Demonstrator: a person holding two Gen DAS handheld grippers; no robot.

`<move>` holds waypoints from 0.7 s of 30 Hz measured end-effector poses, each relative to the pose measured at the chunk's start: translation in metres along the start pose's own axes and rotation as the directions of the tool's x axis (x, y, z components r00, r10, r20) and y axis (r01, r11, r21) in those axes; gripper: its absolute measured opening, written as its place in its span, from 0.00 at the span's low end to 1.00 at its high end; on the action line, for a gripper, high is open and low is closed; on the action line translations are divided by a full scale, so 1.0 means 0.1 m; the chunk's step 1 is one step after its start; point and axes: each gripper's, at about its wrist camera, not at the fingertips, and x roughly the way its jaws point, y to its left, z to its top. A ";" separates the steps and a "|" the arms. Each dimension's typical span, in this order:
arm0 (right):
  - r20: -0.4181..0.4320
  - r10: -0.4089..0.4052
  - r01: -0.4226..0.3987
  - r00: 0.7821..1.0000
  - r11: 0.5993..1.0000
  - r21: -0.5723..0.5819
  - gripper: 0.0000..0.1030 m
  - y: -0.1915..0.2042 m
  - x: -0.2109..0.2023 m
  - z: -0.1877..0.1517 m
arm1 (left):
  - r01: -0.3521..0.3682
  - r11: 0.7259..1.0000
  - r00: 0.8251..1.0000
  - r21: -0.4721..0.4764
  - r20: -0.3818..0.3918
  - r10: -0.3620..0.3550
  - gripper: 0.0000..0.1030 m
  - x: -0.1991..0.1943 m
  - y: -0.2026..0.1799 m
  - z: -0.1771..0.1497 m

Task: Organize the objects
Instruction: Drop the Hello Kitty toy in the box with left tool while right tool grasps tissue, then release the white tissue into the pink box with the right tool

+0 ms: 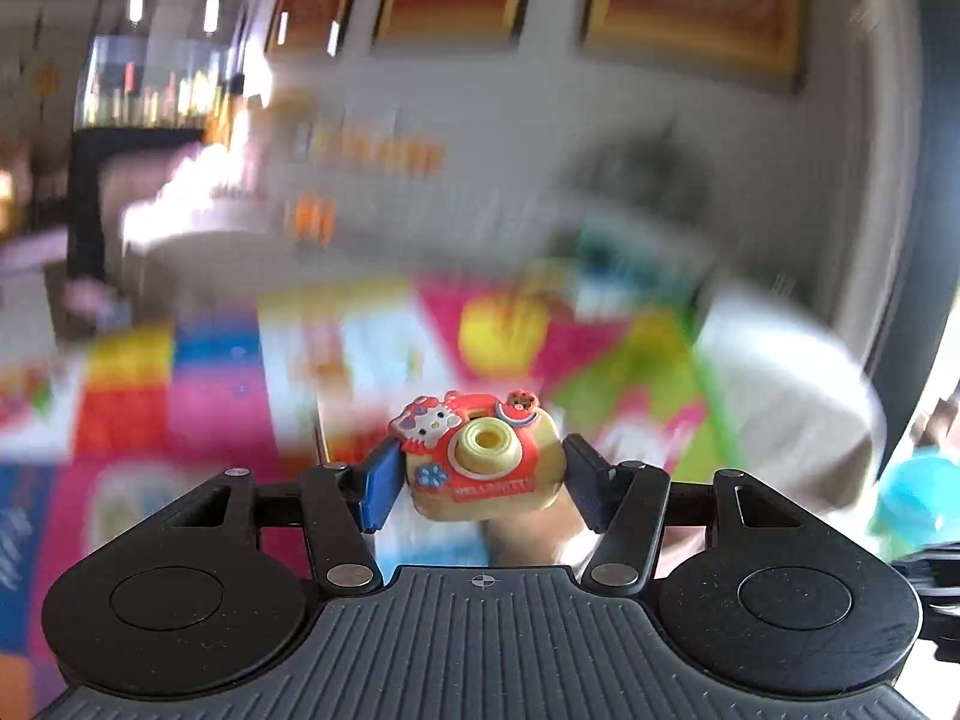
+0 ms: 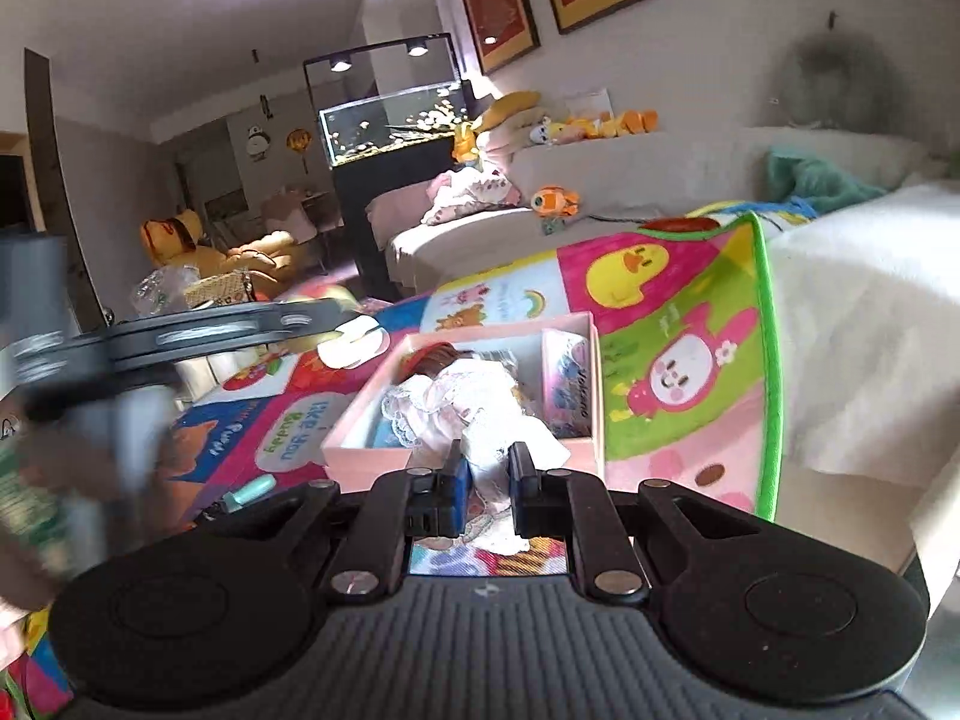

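Note:
My left gripper is shut on a small red and cream toy camera with a cat face on it, held in the air above the blurred colourful play mat. My right gripper is shut on the white lace dress of a doll that lies in an open pink box on the mat. The doll's brown hair is at the box's far end. A pink card leans inside the box's right wall. The left gripper's body shows blurred at the left of the right wrist view.
A white sofa borders the mat on the right. A white mouse-like object and a mint tube lie on the mat left of the box. Plush toys sit on the far sofa, with a fish tank behind.

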 end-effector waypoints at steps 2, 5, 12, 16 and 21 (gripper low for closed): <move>-0.010 -0.010 0.010 1.000 1.000 0.002 0.13 -0.05 0.04 -0.04 | -0.031 0.999 0.992 0.033 -0.124 0.035 0.51 0.30 0.01 -0.15; -0.025 -0.020 0.020 0.999 1.000 0.006 0.13 -0.14 0.11 -0.06 | -0.069 0.988 0.991 0.139 -0.105 0.084 0.51 0.30 -0.04 -0.29; -0.018 0.016 -0.015 1.000 0.999 0.030 0.13 -0.21 0.32 0.25 | -0.057 0.994 0.998 0.096 0.035 0.054 0.49 -0.39 0.10 -0.20; -0.053 0.032 -0.028 0.998 0.997 0.071 0.13 -0.21 0.74 0.80 | -0.005 1.000 0.999 -0.001 0.043 0.005 0.49 -0.75 0.26 -0.32; -0.228 0.003 0.033 0.974 0.987 0.155 0.13 -0.25 1.81 1.35 | -0.014 0.999 1.000 -0.038 0.027 0.015 0.49 -1.13 0.53 -0.66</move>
